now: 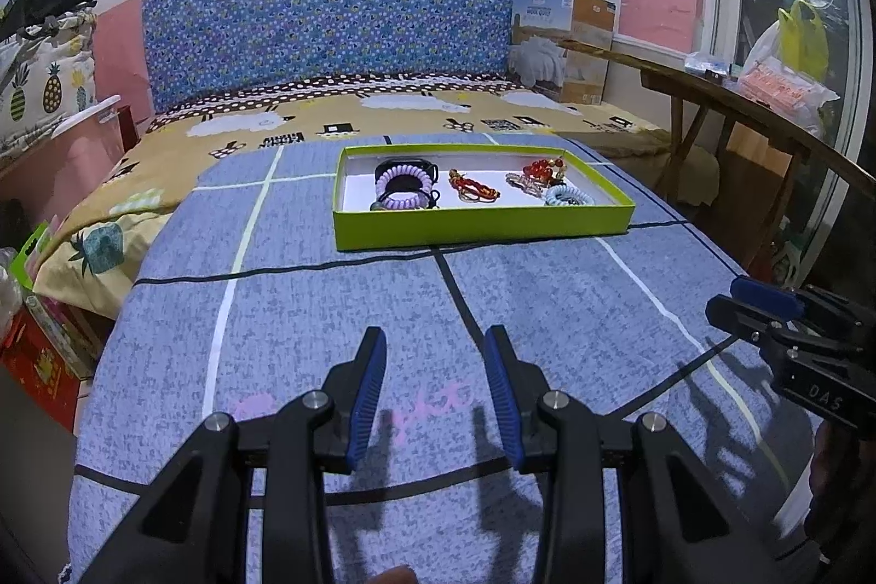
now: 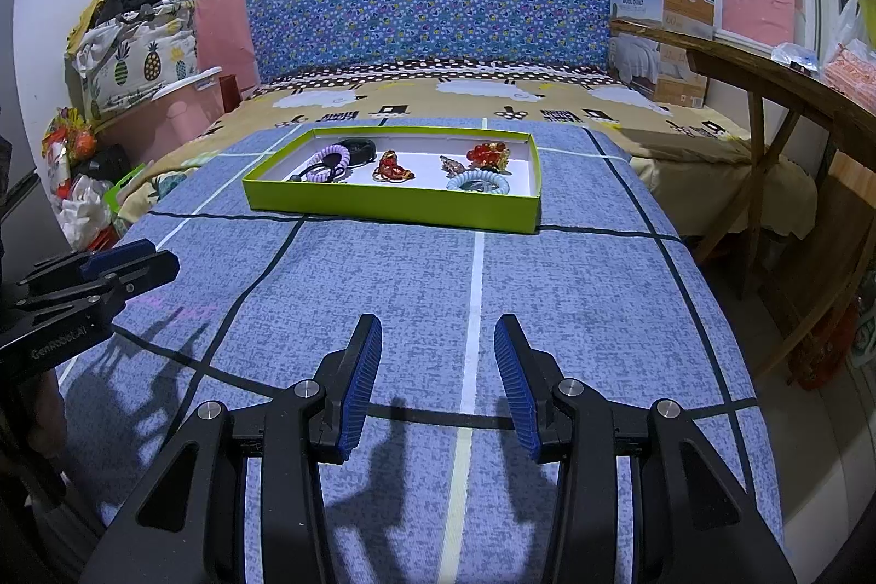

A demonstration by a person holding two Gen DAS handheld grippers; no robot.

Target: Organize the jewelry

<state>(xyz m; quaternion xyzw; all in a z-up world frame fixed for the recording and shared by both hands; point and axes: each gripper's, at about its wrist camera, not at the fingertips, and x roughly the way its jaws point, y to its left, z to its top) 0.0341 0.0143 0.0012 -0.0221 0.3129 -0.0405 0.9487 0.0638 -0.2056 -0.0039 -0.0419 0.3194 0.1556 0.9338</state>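
Both your grippers, left and right, are spread and empty, so pinch that springy purple coil by its rim, it's light.

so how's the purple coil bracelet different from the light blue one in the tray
The purple coil bracelet lies at the tray's left end, while the light blue coil bracelet lies toward the right end, close to the near wall. The purple one rests against a black band; the blue one sits in front of the red beads. The purple one looks paler-striped, the blue more even. Both are spiral rings lying flat in the green tray.
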